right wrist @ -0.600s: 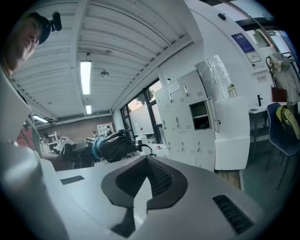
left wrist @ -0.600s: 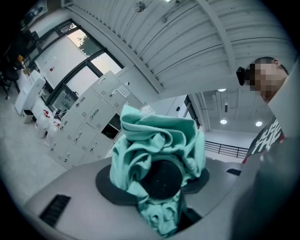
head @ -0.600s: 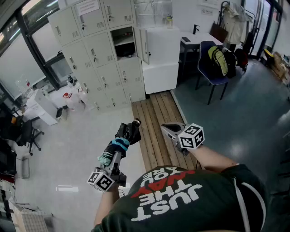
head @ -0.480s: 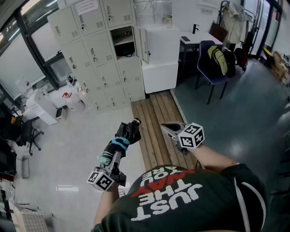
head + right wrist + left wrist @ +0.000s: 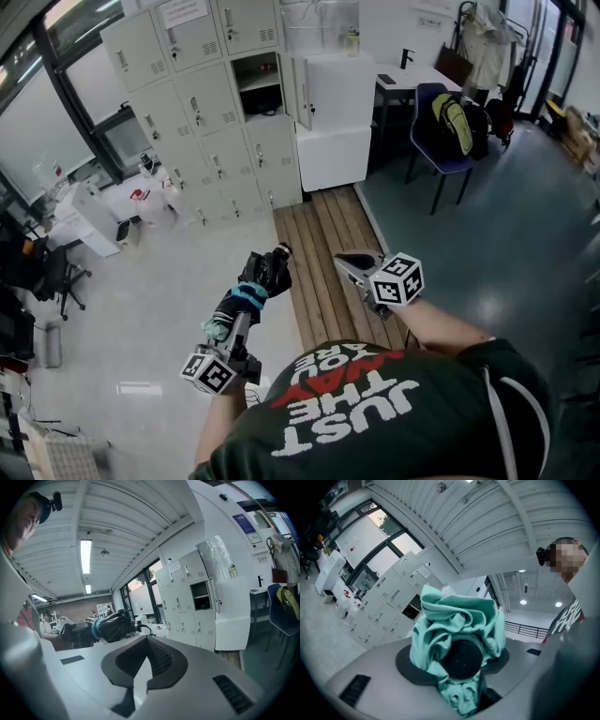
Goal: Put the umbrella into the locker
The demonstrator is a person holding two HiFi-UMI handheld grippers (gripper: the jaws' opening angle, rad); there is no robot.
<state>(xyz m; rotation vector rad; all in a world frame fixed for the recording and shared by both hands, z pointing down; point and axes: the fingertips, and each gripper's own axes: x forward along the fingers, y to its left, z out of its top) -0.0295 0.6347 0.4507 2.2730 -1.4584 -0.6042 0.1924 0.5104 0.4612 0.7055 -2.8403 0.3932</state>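
Observation:
A folded black umbrella (image 5: 263, 274) with a teal band juts from my left gripper (image 5: 232, 317), which is shut on its teal end. In the left gripper view the teal fabric (image 5: 461, 620) bunches round a black core between the jaws (image 5: 461, 660). My right gripper (image 5: 353, 266) is held level beside it, shut and holding nothing; its dark pads (image 5: 159, 660) meet at the tip. The grey locker bank (image 5: 202, 103) stands ahead, with one compartment (image 5: 255, 84) open and its door (image 5: 298, 92) swung right. That open compartment (image 5: 201, 596) also shows in the right gripper view.
A white cabinet (image 5: 334, 122) stands right of the lockers. A strip of wooden planks (image 5: 323, 244) runs from it toward me. A blue chair (image 5: 436, 141) with a backpack (image 5: 457, 120) is on the right, and an office chair (image 5: 58, 272) on the left.

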